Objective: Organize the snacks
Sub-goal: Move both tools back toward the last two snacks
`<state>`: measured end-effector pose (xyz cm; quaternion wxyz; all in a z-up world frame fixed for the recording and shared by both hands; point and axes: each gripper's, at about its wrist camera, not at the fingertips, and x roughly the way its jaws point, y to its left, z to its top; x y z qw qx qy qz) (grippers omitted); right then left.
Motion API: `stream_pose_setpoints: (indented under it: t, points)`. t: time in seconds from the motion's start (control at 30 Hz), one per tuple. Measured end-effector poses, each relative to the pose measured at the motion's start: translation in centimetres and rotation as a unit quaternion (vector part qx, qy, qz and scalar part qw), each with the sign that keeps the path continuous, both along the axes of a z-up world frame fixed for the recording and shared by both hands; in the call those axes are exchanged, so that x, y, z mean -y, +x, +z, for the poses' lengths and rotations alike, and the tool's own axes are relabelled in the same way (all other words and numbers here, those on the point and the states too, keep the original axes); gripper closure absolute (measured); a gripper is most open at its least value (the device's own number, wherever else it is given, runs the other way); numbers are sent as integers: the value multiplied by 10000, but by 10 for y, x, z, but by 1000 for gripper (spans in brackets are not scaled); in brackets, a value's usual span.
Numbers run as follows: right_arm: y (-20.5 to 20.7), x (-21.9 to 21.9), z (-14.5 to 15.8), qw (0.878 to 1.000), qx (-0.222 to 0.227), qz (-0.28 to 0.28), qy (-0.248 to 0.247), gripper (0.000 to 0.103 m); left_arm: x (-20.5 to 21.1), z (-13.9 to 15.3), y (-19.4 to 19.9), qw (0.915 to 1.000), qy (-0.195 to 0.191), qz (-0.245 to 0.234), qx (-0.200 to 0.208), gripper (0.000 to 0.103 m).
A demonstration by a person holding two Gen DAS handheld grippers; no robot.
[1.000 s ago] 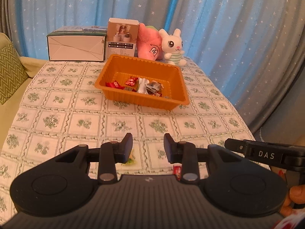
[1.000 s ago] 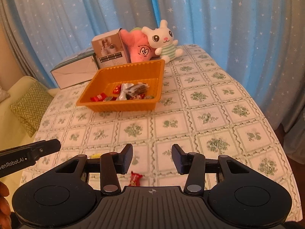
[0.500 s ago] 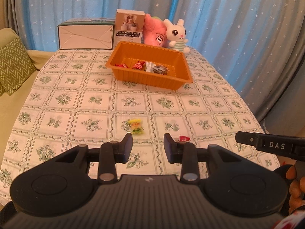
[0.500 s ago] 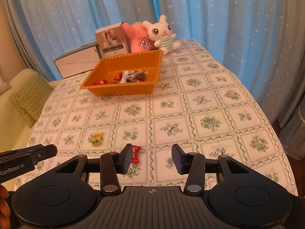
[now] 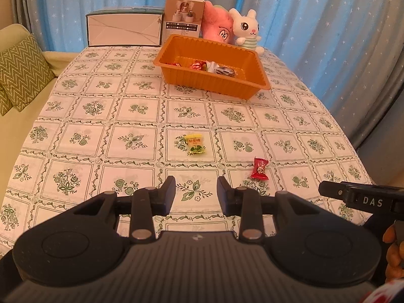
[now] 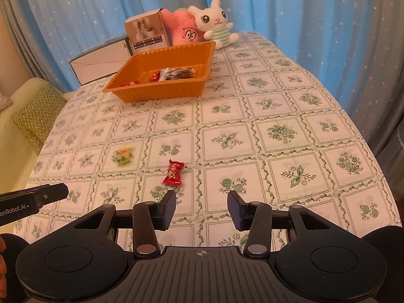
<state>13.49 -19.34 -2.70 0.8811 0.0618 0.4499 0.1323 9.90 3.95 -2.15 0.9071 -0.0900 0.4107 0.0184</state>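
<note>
An orange tray [image 5: 214,83] [image 6: 161,93] at the far middle of the table holds several wrapped snacks [image 5: 214,67] [image 6: 174,73]. A yellow-green candy [image 5: 195,144] [image 6: 122,155] and a red candy [image 5: 260,168] [image 6: 173,172] lie loose on the tablecloth near me. My left gripper [image 5: 196,195] is open and empty, short of both candies, with the yellow one ahead. My right gripper [image 6: 201,208] is open and empty, with the red candy just ahead to its left. Each gripper's side shows at the edge of the other's view.
A white box [image 5: 125,29], a small carton [image 5: 184,16], a pink plush [image 5: 217,25] and a white bunny plush [image 5: 246,30] stand behind the tray. A sofa with a green zigzag cushion [image 5: 21,73] is on the left. Blue star curtains hang behind.
Both grippers have pulled back and risen from the table. The tray now looks farther off, and both loose candies have come into full view ahead of the fingers.
</note>
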Motion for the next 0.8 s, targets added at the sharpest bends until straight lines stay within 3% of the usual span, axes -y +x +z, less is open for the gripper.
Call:
stream_pose_setpoints:
  t: [0.8]
  points:
    - [39,-35,-42,9995,-94,283,128,57,-20,-32,32,9992,24,106,-379,71]
